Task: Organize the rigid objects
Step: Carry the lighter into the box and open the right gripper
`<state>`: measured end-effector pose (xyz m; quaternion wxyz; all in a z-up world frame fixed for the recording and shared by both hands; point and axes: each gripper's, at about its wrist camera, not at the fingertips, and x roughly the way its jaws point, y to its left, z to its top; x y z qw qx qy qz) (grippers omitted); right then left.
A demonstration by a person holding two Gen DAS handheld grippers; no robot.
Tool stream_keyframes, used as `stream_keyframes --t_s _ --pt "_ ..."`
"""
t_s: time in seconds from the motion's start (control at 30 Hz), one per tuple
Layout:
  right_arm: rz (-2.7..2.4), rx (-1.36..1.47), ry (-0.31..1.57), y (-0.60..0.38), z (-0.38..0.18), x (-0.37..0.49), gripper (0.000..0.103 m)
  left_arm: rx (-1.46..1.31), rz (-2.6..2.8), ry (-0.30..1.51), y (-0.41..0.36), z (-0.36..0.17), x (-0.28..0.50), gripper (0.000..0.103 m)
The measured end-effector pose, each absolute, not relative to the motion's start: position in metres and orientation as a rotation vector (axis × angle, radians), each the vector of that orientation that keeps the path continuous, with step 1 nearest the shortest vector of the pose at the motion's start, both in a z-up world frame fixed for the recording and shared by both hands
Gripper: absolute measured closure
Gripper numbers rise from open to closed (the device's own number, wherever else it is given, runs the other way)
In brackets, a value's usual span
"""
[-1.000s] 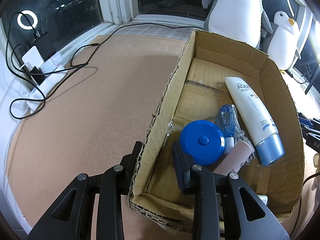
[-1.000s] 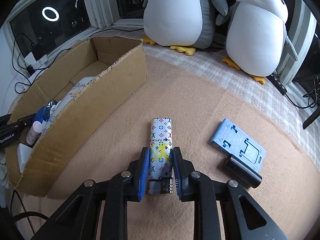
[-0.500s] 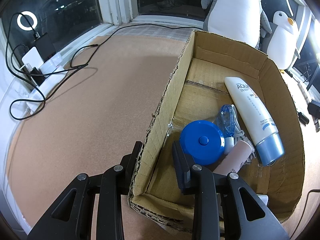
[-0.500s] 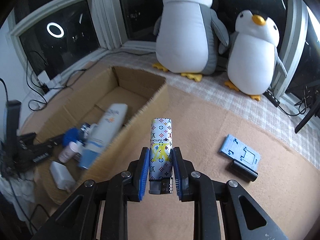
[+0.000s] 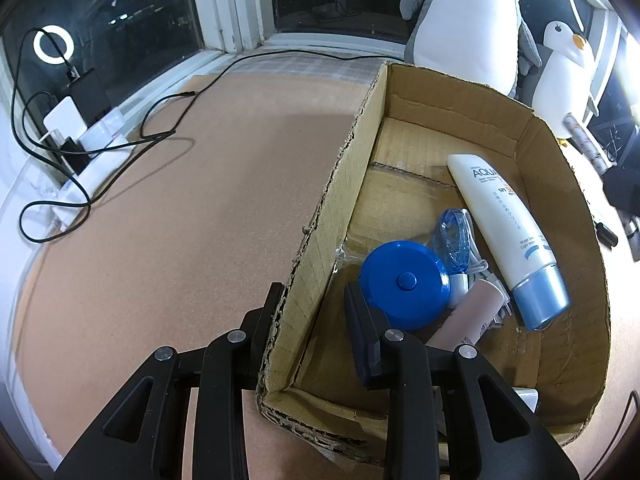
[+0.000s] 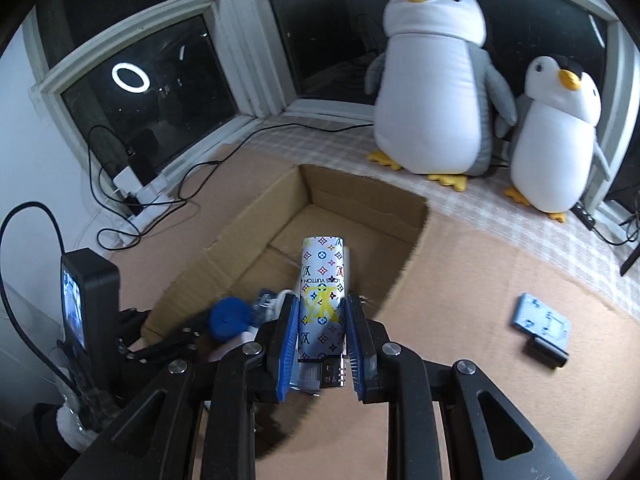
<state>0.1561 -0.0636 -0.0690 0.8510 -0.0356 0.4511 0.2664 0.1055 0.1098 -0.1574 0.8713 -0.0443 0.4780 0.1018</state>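
An open cardboard box (image 5: 560,168) lies on the tan mat. My left gripper (image 5: 314,312) is shut on its near side wall, one finger outside and one inside. In the box lie a white sunscreen tube (image 5: 504,224), a blue round tape measure (image 5: 402,282), a clear blue mini fan (image 5: 454,236) and a pink bottle (image 5: 468,316). My right gripper (image 6: 320,324) is shut on a white monogram-patterned case (image 6: 322,280). It holds the case in the air above the near part of the box (image 6: 360,196), its far end pointing away from me.
Two plush penguins (image 6: 436,92) sit against the window behind the box. A blue-grey stand (image 6: 542,320) and a black block (image 6: 546,354) lie on the mat to the right. Cables and a power strip (image 5: 84,136) run along the left sill.
My right gripper has lifted the patterned case off the mat and carried it up and left, to over the box. The left gripper and the box have not moved.
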Motion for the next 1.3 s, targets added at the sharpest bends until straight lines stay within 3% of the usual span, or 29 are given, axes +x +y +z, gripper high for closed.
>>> stream_keyframes --t_s 0.83,1.07,1.13,1.3 --pt "0.634 -0.113 0.993 -0.027 -0.089 0.149 0.081 -0.093 0.212 0.999 0.110 -0.157 0.106 0.074" --pt "0.624 -0.116 0.967 -0.029 -0.084 0.148 0.049 -0.093 0.212 0.998 0.110 -0.158 0.106 0.074" --pt "0.622 -0.121 0.963 -0.030 -0.084 0.147 0.044 -0.093 0.212 0.998 0.110 -0.158 0.106 0.074" --pt "0.617 -0.121 0.960 -0.032 -0.083 0.148 0.043 -0.094 0.212 0.998 0.110 -0.158 0.106 0.074"
